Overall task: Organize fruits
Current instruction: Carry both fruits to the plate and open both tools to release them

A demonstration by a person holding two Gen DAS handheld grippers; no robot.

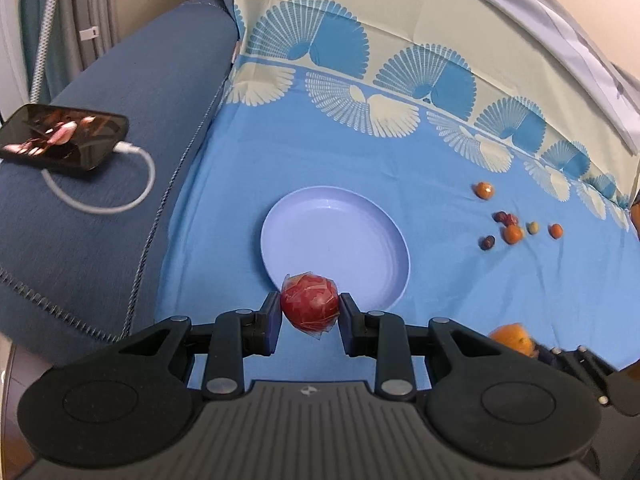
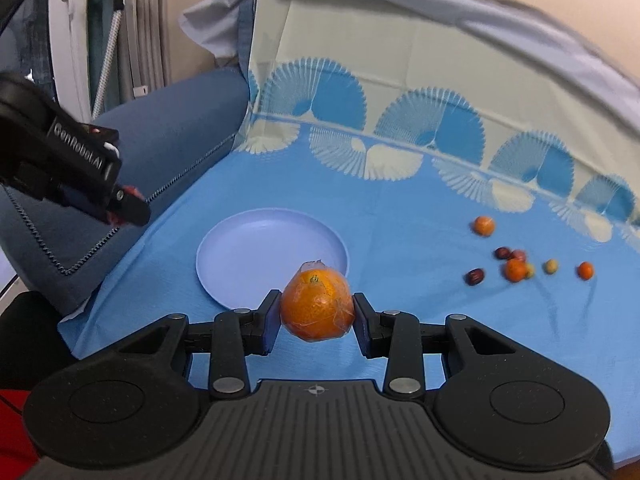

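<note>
My left gripper [image 1: 310,305] is shut on a red apple [image 1: 310,302] wrapped in clear film, held just above the near rim of a lavender plate [image 1: 336,240]. My right gripper [image 2: 316,309] is shut on a film-wrapped orange [image 2: 317,304], held in front of the plate's [image 2: 264,248] near right rim. The orange also shows at the lower right of the left wrist view [image 1: 514,338]. The left gripper also shows at the left of the right wrist view [image 2: 120,208], the apple mostly hidden behind it.
Several small fruits, orange, dark red and pale, lie scattered on the blue cloth at the right [image 1: 512,232] [image 2: 516,268]. A phone [image 1: 64,140] with a white cable lies on the blue sofa arm at the left. A patterned cloth backdrop rises behind.
</note>
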